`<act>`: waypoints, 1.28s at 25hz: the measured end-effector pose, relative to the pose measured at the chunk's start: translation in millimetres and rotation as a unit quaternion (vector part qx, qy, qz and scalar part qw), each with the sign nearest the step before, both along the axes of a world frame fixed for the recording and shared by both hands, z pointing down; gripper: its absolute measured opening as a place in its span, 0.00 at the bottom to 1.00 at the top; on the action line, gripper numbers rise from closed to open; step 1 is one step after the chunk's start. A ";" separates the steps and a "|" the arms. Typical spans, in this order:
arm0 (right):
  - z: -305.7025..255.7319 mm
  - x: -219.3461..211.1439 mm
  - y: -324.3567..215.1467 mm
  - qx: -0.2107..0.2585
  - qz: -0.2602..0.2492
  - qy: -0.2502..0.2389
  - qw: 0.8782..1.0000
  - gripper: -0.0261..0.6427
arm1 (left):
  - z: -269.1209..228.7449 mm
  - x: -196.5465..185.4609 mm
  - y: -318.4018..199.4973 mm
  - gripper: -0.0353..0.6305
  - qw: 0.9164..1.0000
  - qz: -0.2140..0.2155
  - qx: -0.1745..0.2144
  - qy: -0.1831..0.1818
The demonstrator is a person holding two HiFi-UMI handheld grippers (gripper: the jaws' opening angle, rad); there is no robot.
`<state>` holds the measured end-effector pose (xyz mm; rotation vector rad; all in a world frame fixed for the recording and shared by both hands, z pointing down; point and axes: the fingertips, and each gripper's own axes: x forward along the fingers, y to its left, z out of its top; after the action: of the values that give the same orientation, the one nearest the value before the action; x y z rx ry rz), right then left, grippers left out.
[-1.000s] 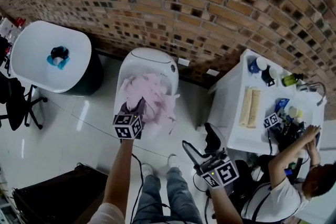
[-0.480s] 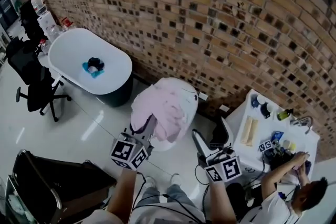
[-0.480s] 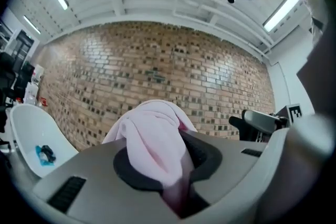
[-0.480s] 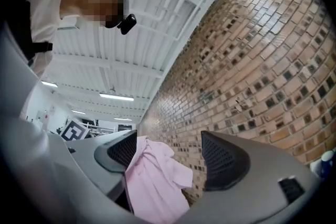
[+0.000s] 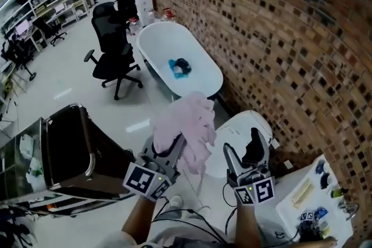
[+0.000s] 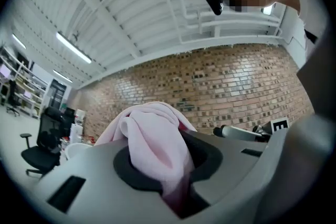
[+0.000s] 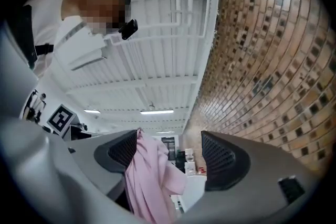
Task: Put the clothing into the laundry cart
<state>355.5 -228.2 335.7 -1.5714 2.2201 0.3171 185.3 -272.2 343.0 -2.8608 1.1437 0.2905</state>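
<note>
Pink clothing (image 5: 189,122) is up in the air around the middle of the head view, bunched up and pinched tight in the closed jaws of the left gripper (image 5: 172,147). That puts it between the black cart (image 5: 68,151) at lower left and the white rounded bin (image 5: 247,125) by the brick wall (image 5: 279,26). The right gripper (image 5: 244,151) sits just right of it with its jaws wide apart, gripping nothing, and the only print showing is the black-and-white square markers (image 5: 142,180) on the gripper cubes.
</note>
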 end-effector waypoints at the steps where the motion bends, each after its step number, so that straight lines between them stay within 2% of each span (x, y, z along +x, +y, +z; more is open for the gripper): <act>1: -0.2 -18.7 -7.8 0.000 -0.026 -0.002 1.000 0.64 | -7.1 -22.1 2.7 0.18 1.000 -0.026 0.008 0.003; 5: -8.6 -99.2 -36.4 0.009 -0.126 -0.002 0.992 0.64 | -51.5 -107.6 17.7 0.18 0.992 -0.122 0.038 0.014; 8: -18.0 -152.6 -43.5 0.017 -0.162 -0.007 0.987 0.64 | -89.3 -177.8 31.4 0.18 0.982 -0.170 0.081 0.014; 11: -31.7 -220.6 -54.8 0.028 -0.216 -0.015 0.976 0.64 | -126.6 -257.0 42.8 0.18 0.966 -0.234 0.111 0.006; 14: -46.4 -295.4 -57.8 0.044 -0.271 -0.009 0.961 0.63 | -142.1 -344.5 49.4 0.18 0.945 -0.307 0.111 -0.002; 17: -57.2 -362.8 -55.5 0.060 -0.313 0.003 0.948 0.63 | -118.2 -430.9 44.7 0.18 0.924 -0.377 0.057 -0.031; 19: -56.6 -400.2 -49.4 0.068 -0.332 0.018 0.941 0.63 | -74.8 -477.6 38.4 0.19 0.913 -0.404 -0.013 -0.059; 21: -50.1 -430.8 -46.9 0.066 -0.344 0.026 0.936 0.63 | -21.4 -508.6 28.9 0.20 0.908 -0.402 -0.093 -0.075; 25: -29.3 -484.3 -47.5 0.029 -0.382 0.026 0.923 0.63 | 88.7 -525.0 29.0 0.22 0.894 -0.371 -0.233 -0.090; 28: -23.5 -514.7 -46.4 0.023 -0.404 0.038 0.914 0.63 | 134.0 -510.2 46.1 0.26 0.891 -0.345 -0.285 -0.075; 29: -22.1 -522.9 -47.3 0.021 -0.410 0.040 0.911 0.63 | 141.0 -505.6 51.7 0.30 0.890 -0.342 -0.293 -0.069; 31: -18.5 -537.4 -49.7 0.015 -0.422 0.041 0.905 0.63 | 152.1 -503.2 61.1 0.57 0.886 -0.343 -0.305 -0.058; 32: -17.1 -543.4 -50.9 0.012 -0.429 0.041 0.902 0.63 | 155.5 -503.0 65.1 0.64 0.884 -0.345 -0.313 -0.052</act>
<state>-187.9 -279.1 318.6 -0.4457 2.6908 0.1362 -317.7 -207.1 498.5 -2.5710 2.4668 -0.3266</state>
